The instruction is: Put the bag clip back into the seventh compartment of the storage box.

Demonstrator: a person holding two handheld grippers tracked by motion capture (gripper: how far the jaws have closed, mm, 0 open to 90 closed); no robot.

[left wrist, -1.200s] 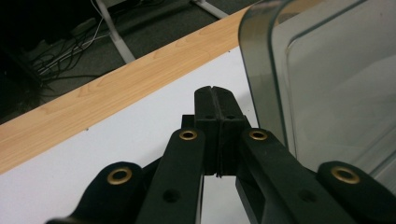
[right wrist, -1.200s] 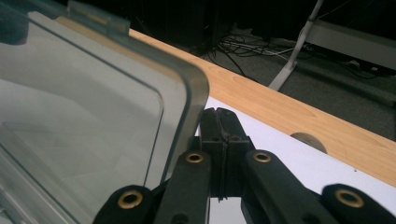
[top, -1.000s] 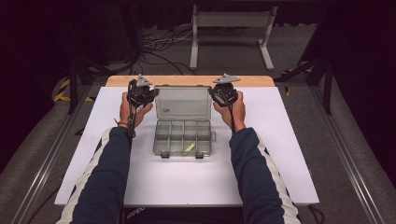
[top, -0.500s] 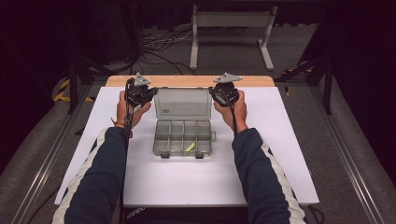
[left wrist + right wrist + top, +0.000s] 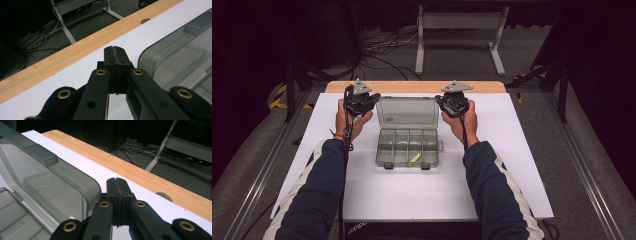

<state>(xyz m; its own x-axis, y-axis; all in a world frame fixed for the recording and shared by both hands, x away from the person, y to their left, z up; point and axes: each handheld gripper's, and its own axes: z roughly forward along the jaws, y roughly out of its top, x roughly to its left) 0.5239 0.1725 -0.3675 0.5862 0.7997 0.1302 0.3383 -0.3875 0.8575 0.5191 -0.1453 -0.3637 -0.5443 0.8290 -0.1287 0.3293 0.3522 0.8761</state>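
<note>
Smoky translucent plastic compartment box (image 5: pixel 408 140), lid up; yellow piece (image 5: pixel 415 158) seen from high view. Left gripper (image 5: pixel 115 53) and right gripper (image 5: pixel 117 185) pinched closed, empty, flanking lid corners.

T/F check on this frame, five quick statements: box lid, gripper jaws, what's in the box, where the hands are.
1. The clear compartment box has its lid open. True.
2. The left gripper has its jaws spread wide. False: they are shut, pads together with nothing between them.
3. The right gripper is shut and holds nothing. True.
4. Every compartment of the box is packed with parts. False: one small yellow-green item lies in a near compartment; the others look empty.
5. Both grippers sit on one side of the box. False: in the high view the left gripper is beside the lid's left edge, the right gripper beside its right edge.
</note>
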